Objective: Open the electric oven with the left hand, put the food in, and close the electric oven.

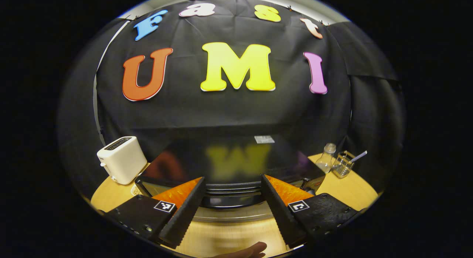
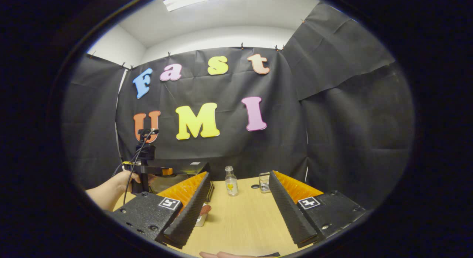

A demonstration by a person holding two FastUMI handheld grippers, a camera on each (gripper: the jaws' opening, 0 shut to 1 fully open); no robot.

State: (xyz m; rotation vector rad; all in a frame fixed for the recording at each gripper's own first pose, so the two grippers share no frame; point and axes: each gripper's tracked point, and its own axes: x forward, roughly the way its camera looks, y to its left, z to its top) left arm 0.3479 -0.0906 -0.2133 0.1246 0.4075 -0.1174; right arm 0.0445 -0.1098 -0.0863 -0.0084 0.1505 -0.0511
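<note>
The black electric oven (image 1: 229, 158) fills the middle of the left gripper view, its glossy top facing me. Its front edge and handle bar (image 1: 231, 189) lie just beyond my left gripper (image 1: 232, 178), which is open with its fingers wide on either side and not pressing on anything. I cannot tell whether the door is ajar. In the right gripper view my right gripper (image 2: 239, 173) stands open over the wooden table (image 2: 240, 221). A small container of food (image 2: 203, 213) sits beside its left finger, partly hidden. Farther left a hand (image 2: 114, 187) holds the left gripper (image 2: 159, 172) at the oven (image 2: 188, 168).
A white toaster (image 1: 122, 160) stands left of the oven. To its right are a small clear bottle (image 1: 326, 158) and a glass beaker with a spoon (image 1: 343, 163). The bottle (image 2: 231, 181) and glass (image 2: 264, 182) stand ahead between the right gripper's fingers. A fingertip (image 1: 247, 250) shows at the bottom.
</note>
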